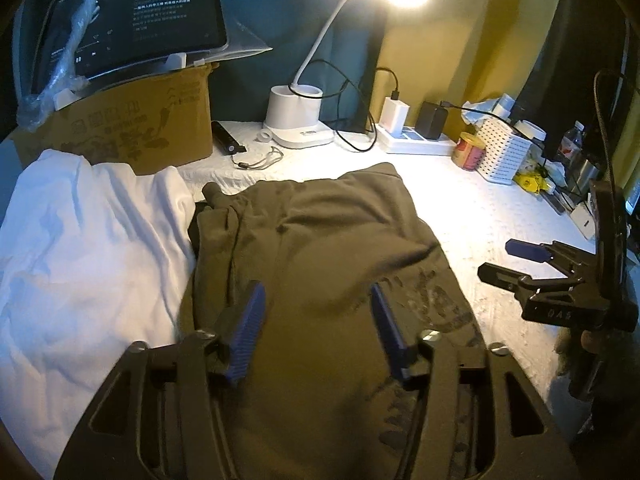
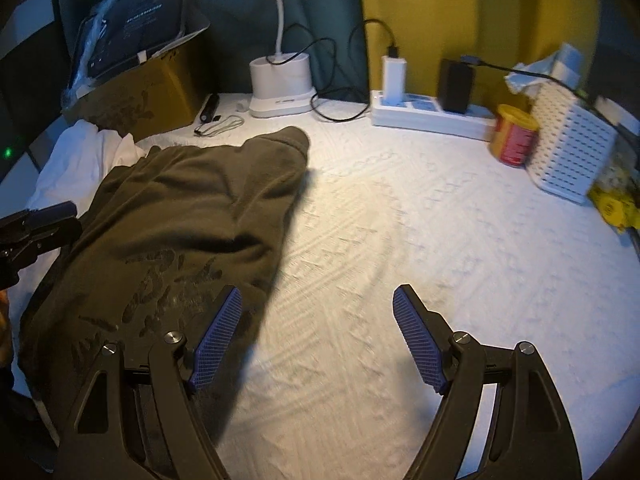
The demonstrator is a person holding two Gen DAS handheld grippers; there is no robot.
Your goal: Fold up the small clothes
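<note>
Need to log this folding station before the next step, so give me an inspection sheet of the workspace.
Surface: white textured cover, bare on the right.
Job's things: olive garment lying folded; white garment crumpled at its left.
Clutter: cardboard box, tablet, tin, white basket.
Grippers: left gripper open above the olive garment; right gripper open, empty.
Cables: black leads at power strip.
Surroundings: lit desk lamp, yellow wall.

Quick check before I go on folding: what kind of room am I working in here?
Most likely a home desk or dorm corner, not a laundry room. A lit desk lamp, a power strip with chargers and a tablet propped on a cardboard box stand behind the olive garment.
</note>
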